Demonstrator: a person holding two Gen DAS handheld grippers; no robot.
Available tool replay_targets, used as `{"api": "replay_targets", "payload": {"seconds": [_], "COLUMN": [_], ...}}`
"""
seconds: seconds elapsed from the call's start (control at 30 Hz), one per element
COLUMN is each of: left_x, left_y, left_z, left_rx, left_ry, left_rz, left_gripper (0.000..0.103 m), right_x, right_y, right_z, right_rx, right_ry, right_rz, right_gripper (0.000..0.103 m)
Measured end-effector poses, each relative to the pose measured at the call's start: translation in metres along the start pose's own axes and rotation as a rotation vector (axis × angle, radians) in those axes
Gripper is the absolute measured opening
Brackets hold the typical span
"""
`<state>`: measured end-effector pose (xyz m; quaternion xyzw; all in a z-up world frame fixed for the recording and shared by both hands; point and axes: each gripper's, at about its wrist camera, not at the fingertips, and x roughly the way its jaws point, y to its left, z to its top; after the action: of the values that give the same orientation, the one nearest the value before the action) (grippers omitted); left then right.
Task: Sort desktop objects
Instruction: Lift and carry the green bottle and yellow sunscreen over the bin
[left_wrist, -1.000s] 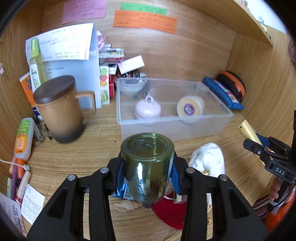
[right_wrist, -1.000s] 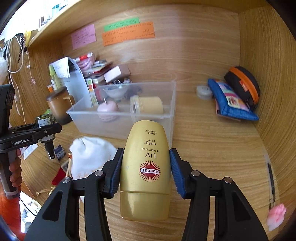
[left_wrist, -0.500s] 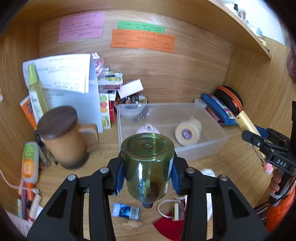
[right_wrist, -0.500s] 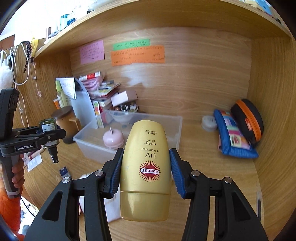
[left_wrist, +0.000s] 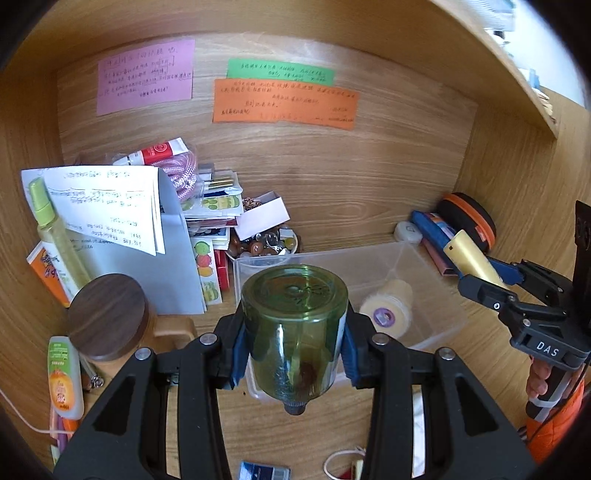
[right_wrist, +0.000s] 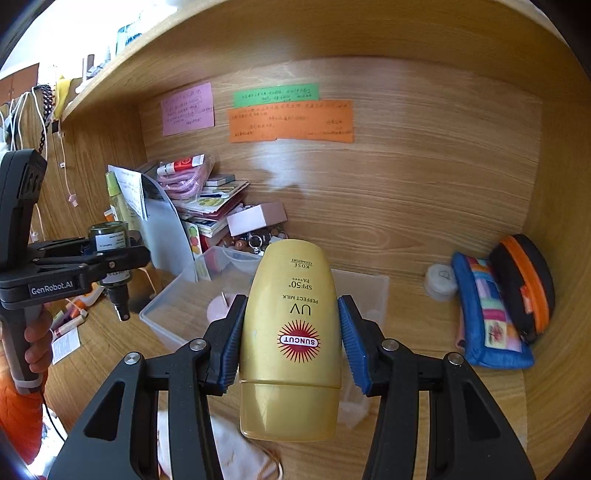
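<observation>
The right gripper (right_wrist: 291, 341) clamps a yellow sunscreen bottle (right_wrist: 291, 332) between its blue pads, cap toward the camera, above the wooden counter (right_wrist: 413, 332). At the left, the left gripper (right_wrist: 114, 258) holds a small green glass bottle (right_wrist: 109, 240) cap-down over the near-left corner of a clear plastic bin (right_wrist: 173, 310). A blue pouch (right_wrist: 487, 314) lies at the right.

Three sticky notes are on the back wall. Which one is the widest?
The orange note, lowest and rightmost of the three. It spans more wall than the thin green strip directly above it or the squarer pink note to its left.
</observation>
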<state>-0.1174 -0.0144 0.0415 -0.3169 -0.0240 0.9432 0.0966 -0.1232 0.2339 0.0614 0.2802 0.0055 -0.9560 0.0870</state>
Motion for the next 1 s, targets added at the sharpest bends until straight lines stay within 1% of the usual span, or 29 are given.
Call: {"api": "replay_targets", "payload": {"seconds": [0.3,0.43,0.57,0.67,0.87,1.0], "left_x": [0.040,0.059,0.079,0.088,0.100,0.100], "left_y": [0.009,0.008,0.010,0.012,0.015,0.013], "left_z": [0.006,0.006,0.002,-0.001,-0.007,-0.009], "left_rx": [-0.009,0.001,0.000,-0.003,-0.001,0.013], "left_ry": [0.063,0.090,0.135,0.157,0.196,0.193], "left_rz": [0.001,0.008,0.006,0.007,0.008,0.008], "left_gripper": [0.041,0.041,0.041,0.041,0.041,0.041], "right_x": [0.046,0.066,0.088,0.099,0.119,0.128], "right_y": [0.012,0.017,0.022,0.021,0.030,0.035], "right_z": [0.011,0.011,0.008,0.003,-0.003,-0.006], "right_rx": [-0.033,-0.042,-0.055,-0.053,-0.091,-0.124], "right_ry": [0.059,0.093,0.136,0.168,0.212,0.236], "right_rz": [0.033,0.043,0.052,0.066,0.062,0.051], "right_gripper": [0.045,0.045,0.045,0.045,0.045,0.045]}}
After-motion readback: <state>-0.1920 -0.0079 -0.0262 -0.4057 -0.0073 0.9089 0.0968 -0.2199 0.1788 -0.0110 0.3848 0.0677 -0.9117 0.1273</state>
